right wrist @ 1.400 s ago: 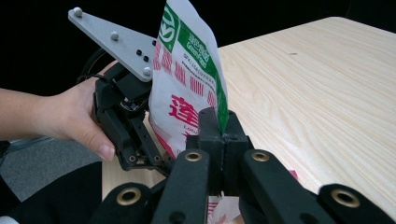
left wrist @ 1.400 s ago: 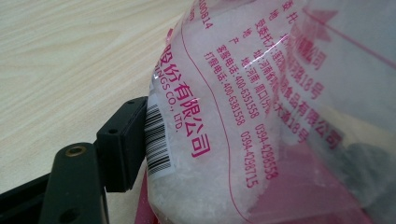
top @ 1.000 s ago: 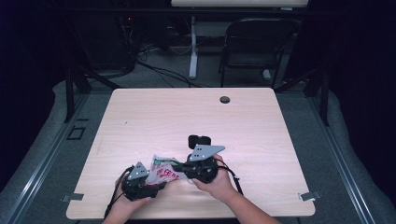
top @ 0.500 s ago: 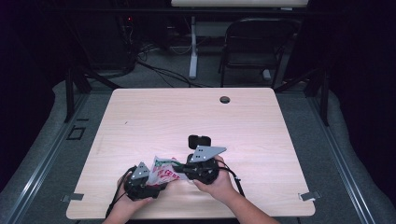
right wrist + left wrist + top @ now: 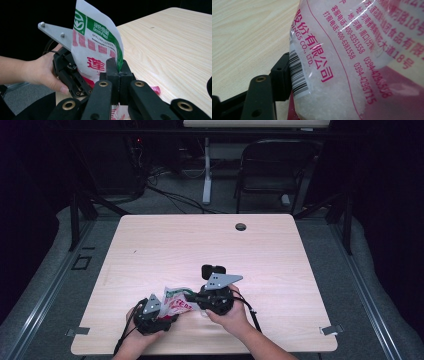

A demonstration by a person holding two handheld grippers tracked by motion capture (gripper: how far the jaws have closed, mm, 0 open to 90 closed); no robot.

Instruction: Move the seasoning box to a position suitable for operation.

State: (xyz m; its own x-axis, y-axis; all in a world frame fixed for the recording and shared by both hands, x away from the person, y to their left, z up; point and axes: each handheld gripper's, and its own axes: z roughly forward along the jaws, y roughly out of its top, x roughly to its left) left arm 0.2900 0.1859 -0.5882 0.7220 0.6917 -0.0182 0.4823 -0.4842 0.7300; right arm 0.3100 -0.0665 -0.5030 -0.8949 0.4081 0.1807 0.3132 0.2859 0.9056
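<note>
- High view: a plastic bag (image 5: 176, 301) printed in white, red and green sits near the front edge of the surface (image 5: 165, 245), held between the two grippers.
- Right gripper view: the bag (image 5: 96, 47) stands upright, with a green band along its top edge and red characters on white below; its edge is pinched between the closed black jaws of the right gripper (image 5: 117, 72).
- Left gripper view: the bag (image 5: 352, 60) lies pressed close to the lens, its clear film showing white granules, pink printed text and a barcode; one black jaw of the left gripper (image 5: 279, 82) touches the bag beside the barcode. Whether this gripper is clamped on the bag cannot be told.
- High view: the left gripper (image 5: 152, 312) sits just left of the bag, the right gripper (image 5: 215, 295) just right of it, each held in a hand.
- Right gripper view: the left hand (image 5: 46, 71) wraps the left gripper's body behind the bag, with its grey plate (image 5: 56, 33) above.
- High view: a small dark hole (image 5: 241, 226) marks the far side of the surface, and a chair (image 5: 272, 170) stands beyond it.
</note>
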